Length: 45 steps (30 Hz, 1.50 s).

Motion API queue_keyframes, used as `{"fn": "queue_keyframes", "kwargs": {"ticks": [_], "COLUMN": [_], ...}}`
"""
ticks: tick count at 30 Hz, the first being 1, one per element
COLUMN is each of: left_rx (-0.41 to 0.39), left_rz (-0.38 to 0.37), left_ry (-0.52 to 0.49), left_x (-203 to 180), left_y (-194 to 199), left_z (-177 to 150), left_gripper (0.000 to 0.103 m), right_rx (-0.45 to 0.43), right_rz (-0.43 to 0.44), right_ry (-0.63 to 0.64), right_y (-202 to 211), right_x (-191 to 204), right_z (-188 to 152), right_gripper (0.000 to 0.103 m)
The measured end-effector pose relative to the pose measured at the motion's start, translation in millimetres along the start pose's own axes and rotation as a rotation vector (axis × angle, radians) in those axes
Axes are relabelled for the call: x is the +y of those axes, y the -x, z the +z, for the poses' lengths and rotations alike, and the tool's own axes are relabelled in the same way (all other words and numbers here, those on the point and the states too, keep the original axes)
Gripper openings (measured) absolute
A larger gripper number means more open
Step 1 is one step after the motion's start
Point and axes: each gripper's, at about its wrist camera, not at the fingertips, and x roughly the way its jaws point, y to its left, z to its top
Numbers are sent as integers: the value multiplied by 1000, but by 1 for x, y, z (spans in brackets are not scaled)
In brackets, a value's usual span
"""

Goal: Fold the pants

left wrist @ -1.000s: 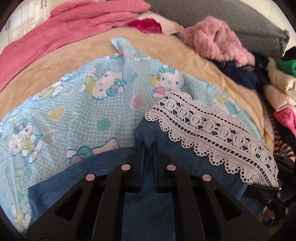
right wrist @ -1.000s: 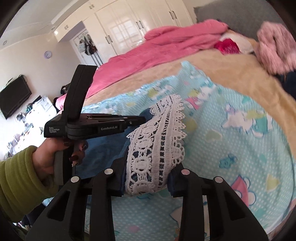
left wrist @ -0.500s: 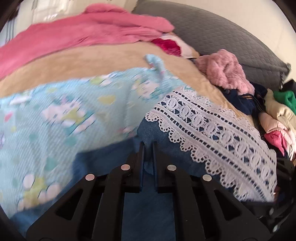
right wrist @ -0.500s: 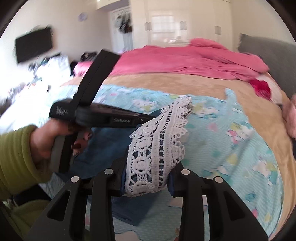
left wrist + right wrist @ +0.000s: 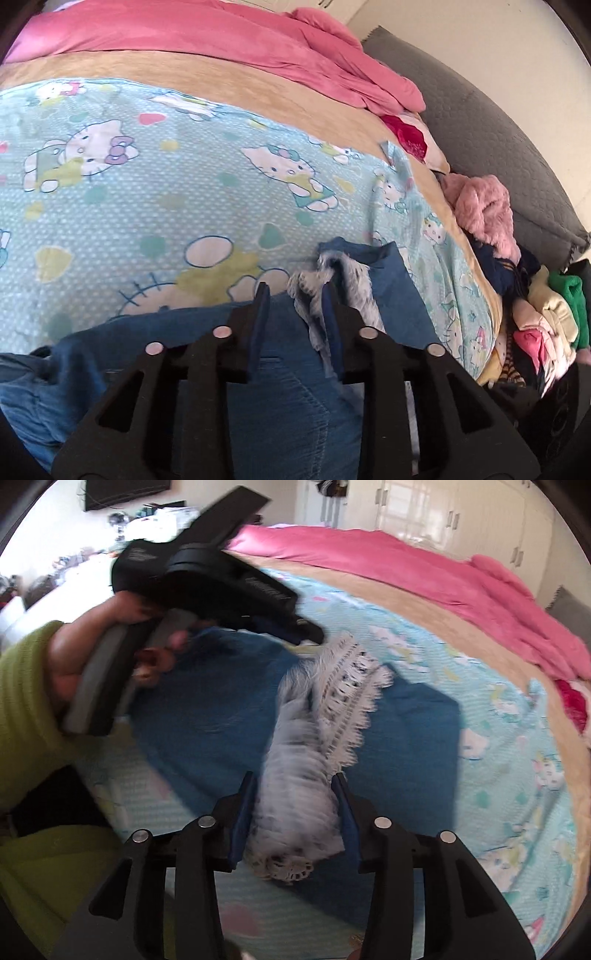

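The blue denim pants (image 5: 280,398) with a white lace hem (image 5: 343,686) lie on the Hello Kitty blanket (image 5: 166,192). My left gripper (image 5: 297,295) is open over the denim, and the blurred lace hem (image 5: 325,291) hangs beside its right finger. In the right wrist view the left gripper (image 5: 310,635) sits just above the hem's far end. My right gripper (image 5: 295,782) has its jaws spread, and the blurred lace bunches between them.
A pink duvet (image 5: 221,40) lies at the far side of the bed. A grey cushion (image 5: 491,140) and a pile of clothes (image 5: 535,306) sit on the right. White wardrobes (image 5: 461,513) stand behind.
Both grippers have opened; the left was shut on the denim leg, the right on the lace hem. The hem has dropped towards the pants, blurred in motion. Both views have swung.
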Motion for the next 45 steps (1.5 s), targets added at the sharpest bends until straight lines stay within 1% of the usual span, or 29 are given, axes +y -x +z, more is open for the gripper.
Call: {"fn": "queue_keyframes", "kwargs": {"ticks": [2, 5, 8, 13, 14, 16, 20, 23, 25, 26, 27, 28, 29, 30, 32, 34, 36, 37, 38, 39, 42, 45], "left_rx": [-7, -7, -5, 16, 22, 39, 66, 92, 104, 105, 107, 109, 105, 100, 86, 76, 82, 85, 88, 89, 90, 91], "left_rz": [-5, -11, -17, -20, -18, -6, 33, 53, 67, 75, 90, 93, 105, 120, 134, 134, 135, 136, 136, 137, 135, 148], "left_ry": [10, 16, 16, 8, 4, -1, -7, -8, -12, -18, -32, -41, -54, -71, -113, -124, -120, -117, -116, -113, -101, -107], "left_x": [1, 2, 2, -5, -6, -10, -13, -15, -18, -19, -22, -25, -28, -32, -40, -42, -39, -38, -38, -35, -32, -34], "left_y": [1, 1, 1, -3, -5, -11, -23, -32, -39, -41, -43, -45, -45, -44, -40, -36, -38, -39, -40, -41, -42, -43], "left_z": [1, 2, 1, 1, 1, 2, 4, 5, 4, 4, 3, 3, 2, 2, 3, 5, 5, 4, 3, 2, 1, 0], "left_gripper": [23, 27, 29, 35, 38, 41, 48, 48, 48, 46, 33, 24, 19, 17, 16, 16, 16, 17, 17, 17, 18, 18], "right_rx": [-10, -40, -52, -53, -52, -52, -54, -57, -55, -52, -46, -36, -27, -33, -57, -78, -72, -68, -61, -61, -60, -51], "right_rz": [18, 40, 21, 17, 20, 34, 92, 130, 139, 135, 129, 126, 137, 151, 171, 185, 207, 193, 198, 197, 184, 179], "right_ry": [12, 19, -5, -37, -39, -46, -29, -21, -7, 2, 4, 3, 4, -2, -21, -35, -37, -36, -37, -38, -42, -33], "right_y": [5, 17, 27, 32, 33, 32, 26, 21, 17, 15, 12, 10, 8, 9, 15, 19, 18, 17, 17, 17, 19, 16], "right_x": [4, 5, -4, -17, -17, -15, -1, 6, 11, 13, 14, 15, 15, 14, 11, 9, 8, 8, 7, 6, 2, 3], "right_z": [1, 3, 1, -10, -13, -18, -21, -21, -20, -21, -21, -21, -21, -21, -19, -15, -12, -12, -10, -11, -12, -12], "right_gripper": [50, 51, 55, 55, 55, 55, 55, 55, 55, 55, 55, 45, 24, 21, 18, 18, 22, 24, 31, 34, 34, 34]}}
